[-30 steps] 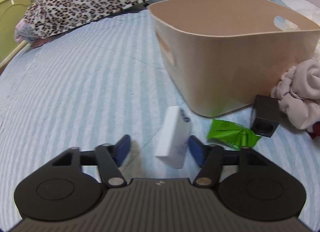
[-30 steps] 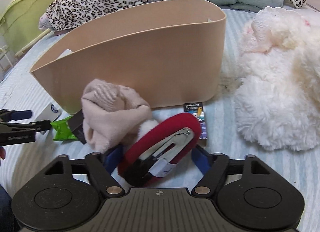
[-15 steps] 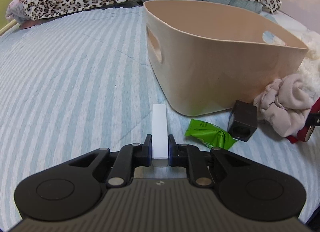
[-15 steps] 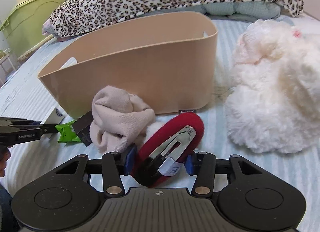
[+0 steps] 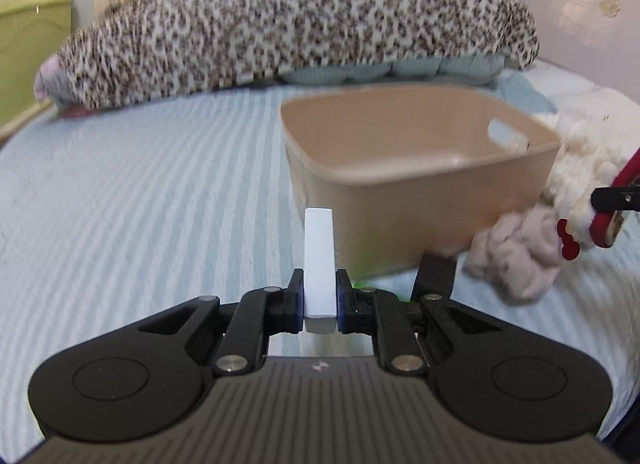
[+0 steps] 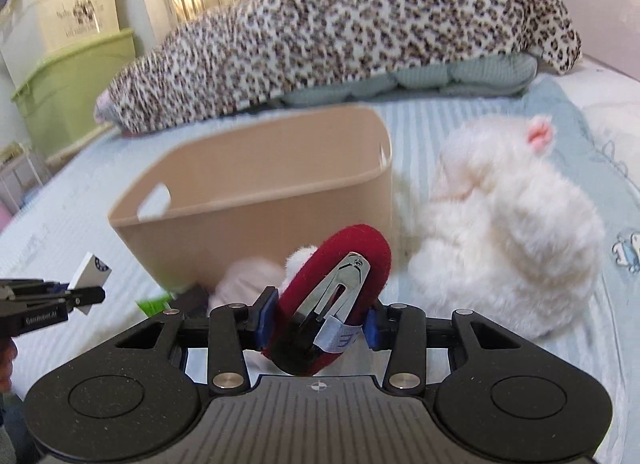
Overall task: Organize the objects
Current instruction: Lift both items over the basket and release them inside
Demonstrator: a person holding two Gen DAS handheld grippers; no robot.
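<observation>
My left gripper [image 5: 319, 300] is shut on a flat white box [image 5: 319, 260], held on edge above the bed in front of the tan plastic bin [image 5: 420, 168]. My right gripper [image 6: 316, 320] is shut on a red felt hair clip [image 6: 340, 276] with a metal clasp, lifted in front of the bin [image 6: 256, 200]. The left gripper with the white box [image 6: 90, 266] shows at the left of the right wrist view. The clip [image 5: 612, 204] shows at the right edge of the left wrist view. The bin looks empty.
A beige sock bundle [image 5: 516, 252], a black box [image 5: 436, 272] and a green packet [image 6: 154, 304] lie by the bin's near side. A white plush toy [image 6: 504, 232] lies to its right. A leopard-print pillow [image 5: 288, 24] lies behind. Green storage boxes [image 6: 68, 84] stand far left.
Both grippers closed on their objects and lifted them off the bed: the left took the white box, the right took the red clip. Both views now look over the bin's rim.
</observation>
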